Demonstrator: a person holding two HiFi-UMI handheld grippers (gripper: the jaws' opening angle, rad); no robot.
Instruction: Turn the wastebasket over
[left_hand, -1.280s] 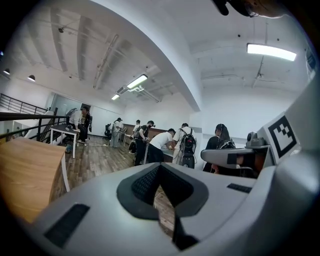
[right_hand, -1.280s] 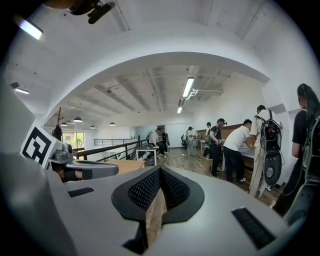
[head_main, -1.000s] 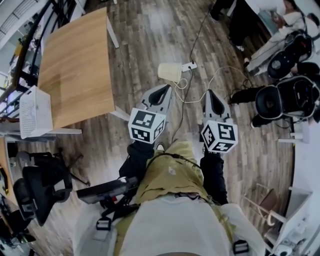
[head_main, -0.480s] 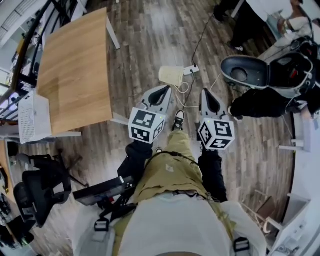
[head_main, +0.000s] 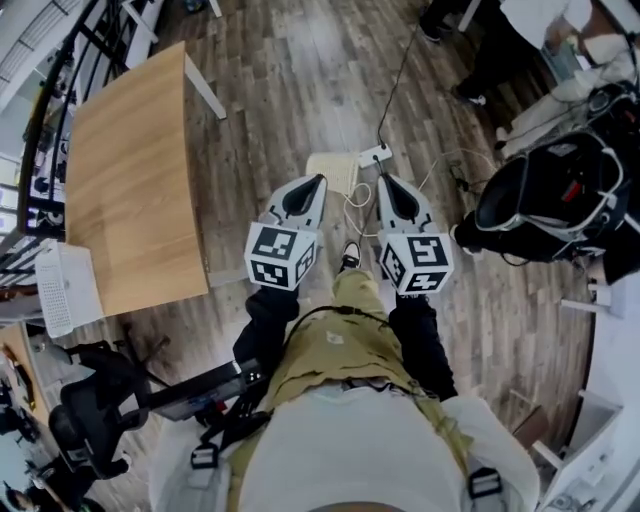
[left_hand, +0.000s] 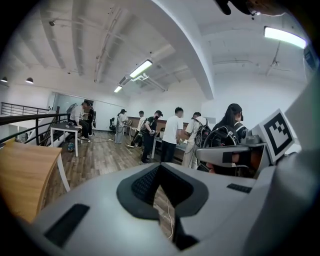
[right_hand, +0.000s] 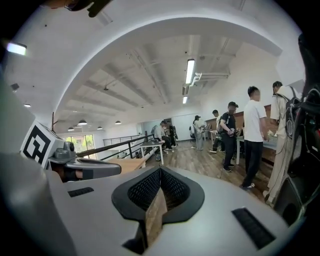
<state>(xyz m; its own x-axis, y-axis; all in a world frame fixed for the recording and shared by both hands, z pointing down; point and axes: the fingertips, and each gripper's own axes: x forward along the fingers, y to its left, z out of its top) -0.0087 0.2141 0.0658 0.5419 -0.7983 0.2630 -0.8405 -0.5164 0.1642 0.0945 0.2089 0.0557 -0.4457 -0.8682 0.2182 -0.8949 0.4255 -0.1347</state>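
No word, number or brand name can be read in any of the views. Only black-and-white square markers (head_main: 279, 256) are seen, on the left gripper (head_main: 314, 184) and on the right gripper (head_main: 384, 182); no letters are carried by them.

The left gripper (head_main: 316, 182) and right gripper (head_main: 384, 182) are held out side by side, pointed forward over dark-sleeved arms. Jaws on both are pressed together at the tips.
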